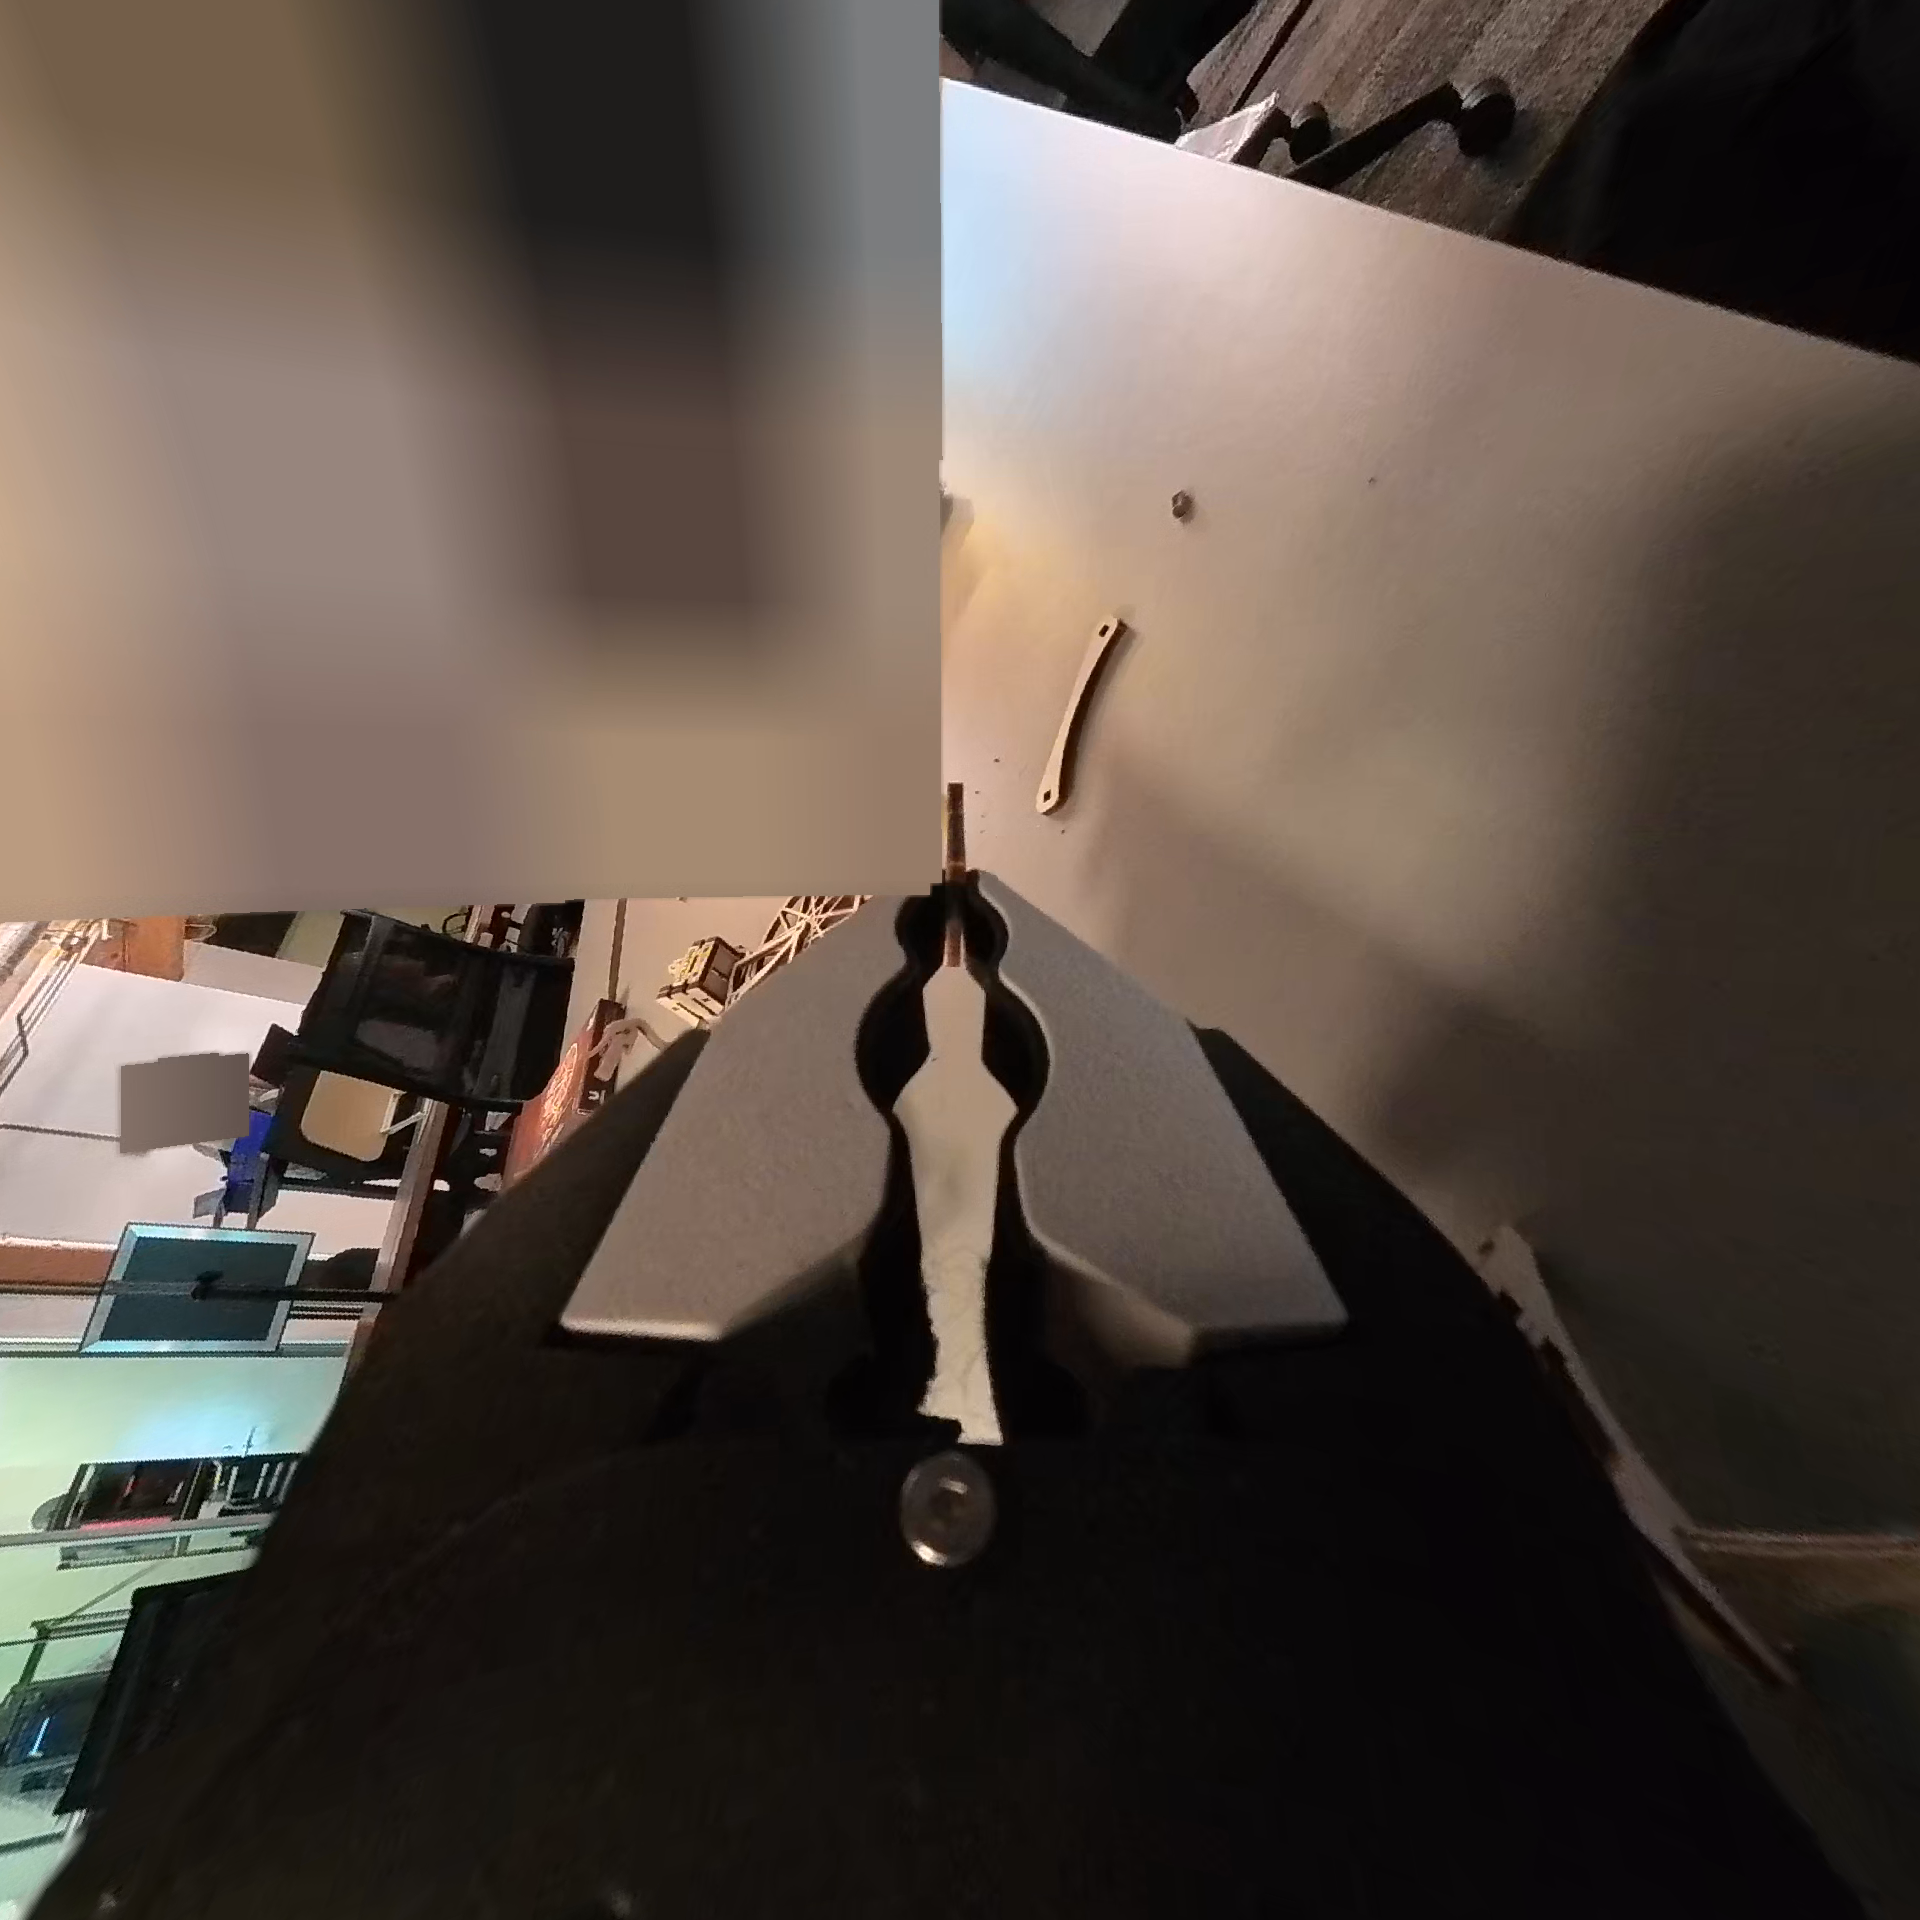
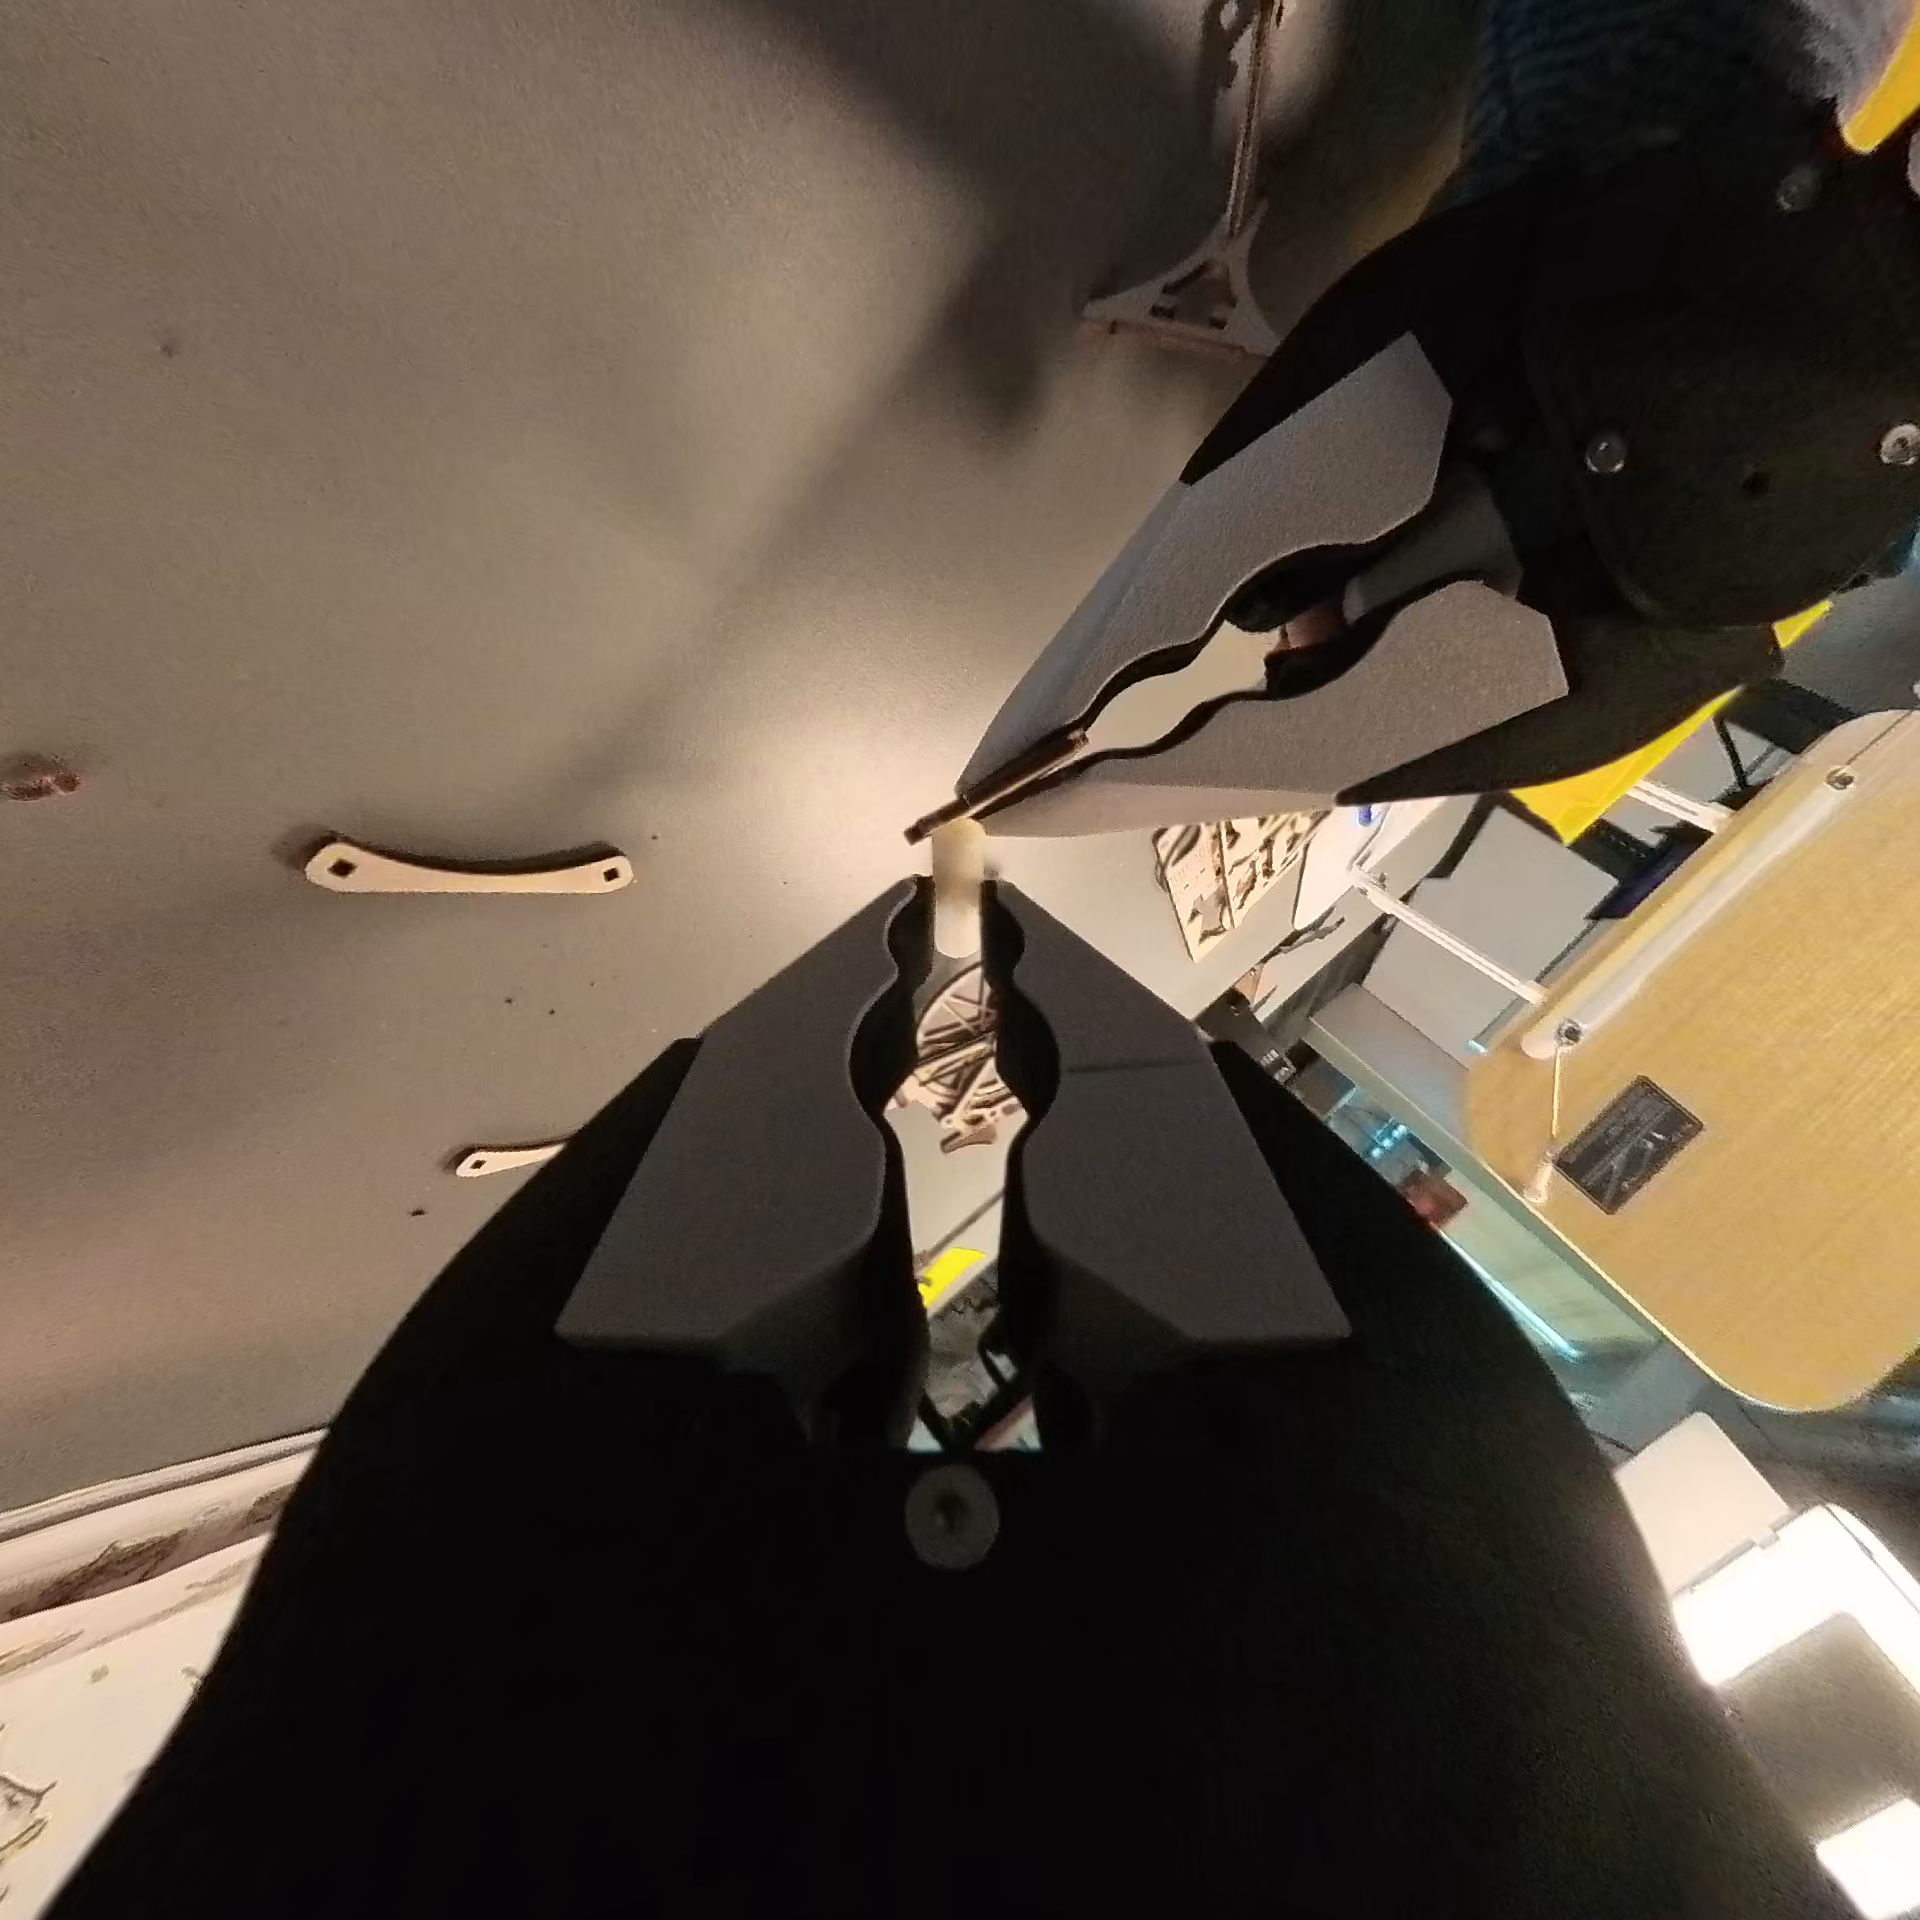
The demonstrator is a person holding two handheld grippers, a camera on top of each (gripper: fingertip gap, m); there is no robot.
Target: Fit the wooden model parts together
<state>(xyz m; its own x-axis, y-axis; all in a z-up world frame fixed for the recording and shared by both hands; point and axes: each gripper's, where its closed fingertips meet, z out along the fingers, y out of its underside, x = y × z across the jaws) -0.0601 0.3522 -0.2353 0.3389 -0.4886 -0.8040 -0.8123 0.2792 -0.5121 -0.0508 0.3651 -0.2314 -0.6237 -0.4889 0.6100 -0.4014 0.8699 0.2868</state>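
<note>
Writing in view: none legible
A dark plate (image 2: 1631, 1143) bearing blurred print is sitting on the wooden panel (image 2: 1714, 1091), right of the jaws.

- The left gripper (image 1: 956, 902) has its jaws almost together at the tips, and they clamp a thin dark piece (image 1: 955, 831) edge-on.
- In the right wrist view the left gripper (image 2: 977, 805) comes from the upper right and points down to the left.
- Its grey fingers (image 2: 1226, 613) meet only at the tips; behind them a wavy gap stays between the two.
- The right gripper (image 2: 956, 891) has its jaws close together, and they pinch a pale peg (image 2: 957, 868).
- The tips of the two grippers are just beside each other, and the dark piece touches, or nearly touches, the top of the peg.
</note>
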